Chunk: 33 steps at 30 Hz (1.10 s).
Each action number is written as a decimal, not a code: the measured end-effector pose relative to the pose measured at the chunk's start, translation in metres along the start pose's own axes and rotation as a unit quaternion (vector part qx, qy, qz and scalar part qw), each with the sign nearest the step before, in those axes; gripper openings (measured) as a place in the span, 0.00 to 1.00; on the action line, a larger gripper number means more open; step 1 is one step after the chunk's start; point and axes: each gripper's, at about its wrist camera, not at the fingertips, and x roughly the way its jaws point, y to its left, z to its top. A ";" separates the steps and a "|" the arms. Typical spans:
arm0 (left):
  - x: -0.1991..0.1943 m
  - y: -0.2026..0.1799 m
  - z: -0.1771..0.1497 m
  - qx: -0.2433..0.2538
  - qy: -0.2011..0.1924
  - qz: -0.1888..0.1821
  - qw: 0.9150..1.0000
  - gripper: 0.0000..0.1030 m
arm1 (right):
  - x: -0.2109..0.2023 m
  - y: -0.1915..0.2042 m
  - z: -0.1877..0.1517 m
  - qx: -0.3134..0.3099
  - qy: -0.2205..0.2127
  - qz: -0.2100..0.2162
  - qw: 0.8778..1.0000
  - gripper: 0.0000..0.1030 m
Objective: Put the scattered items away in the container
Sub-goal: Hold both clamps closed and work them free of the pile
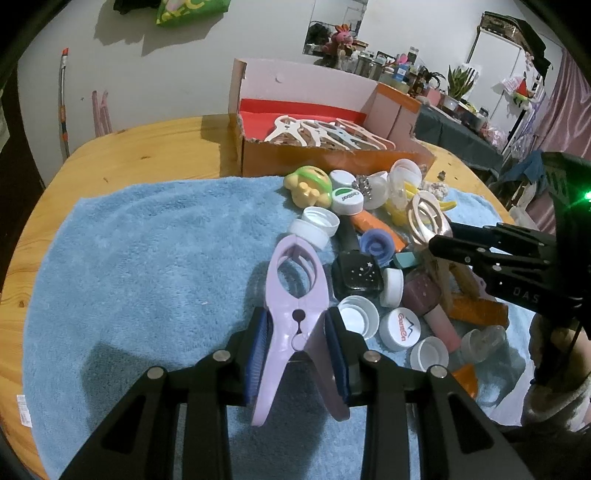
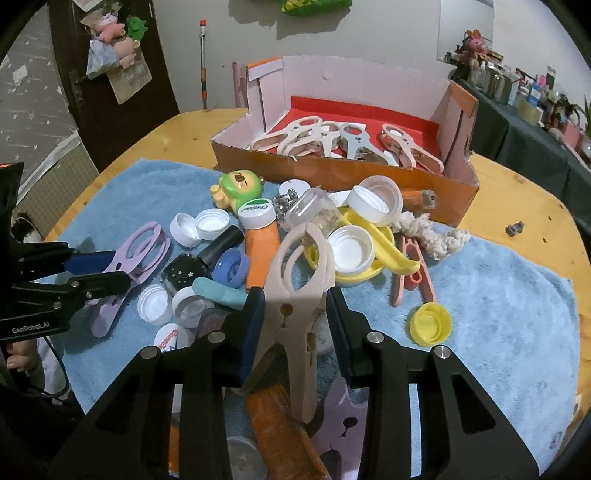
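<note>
Jaws of both grippers (left (image 1: 295,332), right (image 2: 295,325)) pinch clothes pegs.

We are in a lived-in home: plush toys (image 2: 114,35) on the door, a cluttered sideboard (image 1: 436,88) (potted plants too).

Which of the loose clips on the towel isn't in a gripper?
The small salmon-pink clip lying on the blue towel beside the yellow cap. The lilac clip is in the left gripper, the beige clip in the right gripper.
</note>
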 end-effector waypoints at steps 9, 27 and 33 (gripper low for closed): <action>0.003 -0.002 0.000 0.005 0.003 -0.001 1.000 0.33 | 0.004 0.003 -0.001 0.003 0.002 -0.007 1.000 0.37; 0.004 -0.001 0.000 0.006 0.004 -0.002 1.000 0.33 | 0.015 -0.003 -0.003 0.018 -0.001 0.021 1.000 0.38; 0.004 -0.001 0.001 0.005 0.004 -0.002 1.000 0.33 | 0.006 -0.005 -0.002 0.022 -0.009 0.033 0.999 0.38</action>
